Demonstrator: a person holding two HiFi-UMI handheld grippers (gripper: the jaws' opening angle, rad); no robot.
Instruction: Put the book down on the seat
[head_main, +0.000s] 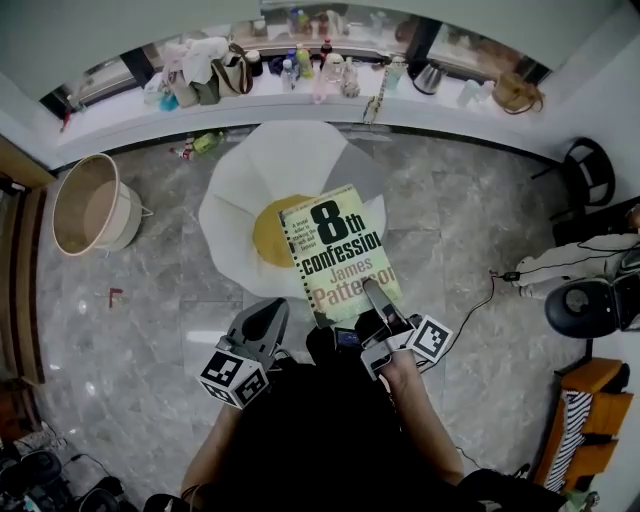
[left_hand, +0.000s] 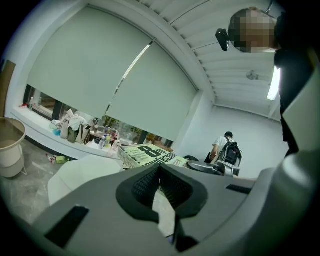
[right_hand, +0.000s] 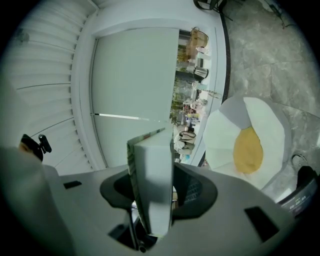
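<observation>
A paperback book (head_main: 335, 250) with a pale green cover and big black title lettering hangs over the seat (head_main: 240, 190), a low white cushion with a round yellow middle. My right gripper (head_main: 376, 297) is shut on the book's near edge. In the right gripper view the book (right_hand: 152, 170) stands on edge between the pads, with the seat (right_hand: 265, 120) to the right. My left gripper (head_main: 262, 320) hovers to the book's left, jaws together, holding nothing. In the left gripper view the book (left_hand: 150, 155) shows beyond its pads (left_hand: 145, 185).
A round tan basket (head_main: 95, 205) stands on the marble floor at the left. The window ledge (head_main: 300, 95) behind the seat holds bags and bottles. A black chair (head_main: 585, 165) and a cable (head_main: 490, 290) are at the right. A person with a backpack (left_hand: 227, 150) stands far off.
</observation>
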